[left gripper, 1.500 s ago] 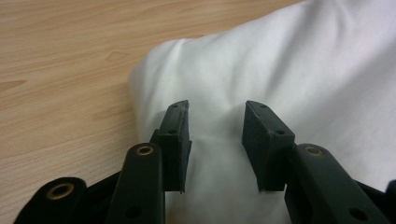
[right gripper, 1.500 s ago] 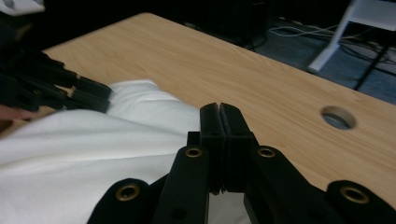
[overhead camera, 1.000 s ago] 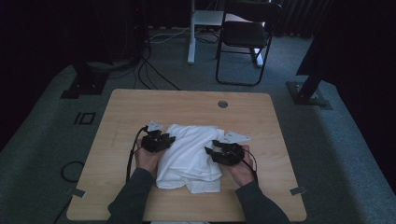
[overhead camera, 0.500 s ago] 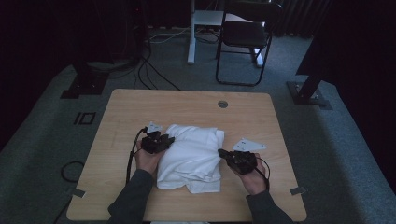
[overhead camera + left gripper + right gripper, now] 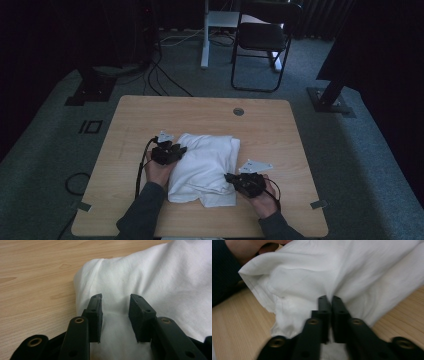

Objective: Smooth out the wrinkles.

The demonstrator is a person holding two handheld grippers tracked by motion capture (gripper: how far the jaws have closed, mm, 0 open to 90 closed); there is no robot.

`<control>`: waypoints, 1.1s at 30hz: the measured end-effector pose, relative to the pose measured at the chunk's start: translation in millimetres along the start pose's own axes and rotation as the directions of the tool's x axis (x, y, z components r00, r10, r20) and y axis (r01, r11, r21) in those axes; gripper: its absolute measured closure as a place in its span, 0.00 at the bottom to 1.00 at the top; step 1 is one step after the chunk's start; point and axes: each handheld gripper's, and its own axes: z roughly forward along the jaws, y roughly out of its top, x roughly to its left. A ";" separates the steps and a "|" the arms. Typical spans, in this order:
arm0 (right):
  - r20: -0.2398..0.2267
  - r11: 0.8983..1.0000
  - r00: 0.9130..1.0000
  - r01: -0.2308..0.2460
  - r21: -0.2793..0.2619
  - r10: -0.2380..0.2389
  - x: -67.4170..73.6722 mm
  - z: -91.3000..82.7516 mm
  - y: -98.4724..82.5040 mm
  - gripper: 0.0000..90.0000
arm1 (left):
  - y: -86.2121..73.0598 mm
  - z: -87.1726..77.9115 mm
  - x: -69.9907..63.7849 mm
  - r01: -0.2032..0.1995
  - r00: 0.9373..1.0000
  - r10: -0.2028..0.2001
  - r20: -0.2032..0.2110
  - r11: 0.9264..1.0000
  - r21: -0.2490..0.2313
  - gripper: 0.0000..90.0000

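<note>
A folded white cloth (image 5: 207, 160) lies in the middle of the wooden table (image 5: 280, 130). My left gripper (image 5: 179, 150) rests on the cloth's left edge. In the left gripper view its jaws (image 5: 116, 298) stand apart, open, flat on the white cloth (image 5: 155, 272) with nothing pinched. My right gripper (image 5: 230, 178) is at the cloth's near right corner. Seen in the right gripper view, its jaws (image 5: 329, 298) are shut together on the bunched cloth (image 5: 312, 272), whose folds run toward them.
A round cable hole (image 5: 238, 111) sits near the table's far edge. Behind the table stands a dark chair (image 5: 262, 37), with cables (image 5: 160, 75) and a stand base (image 5: 330, 97) on the floor. The other hand (image 5: 249, 247) and its dark sleeve lie beyond the cloth.
My right gripper has slid off the cloth's top toward the near right corner, and its jaws have come together there. The left gripper has stayed in place.
</note>
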 end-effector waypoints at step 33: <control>0.059 0.994 0.993 0.099 0.051 -0.102 -14.5 40.2 -1.6 0.44 | -35.8 -52.9 -69.8 -0.127 0.977 0.150 0.150 0.980 -0.153 0.57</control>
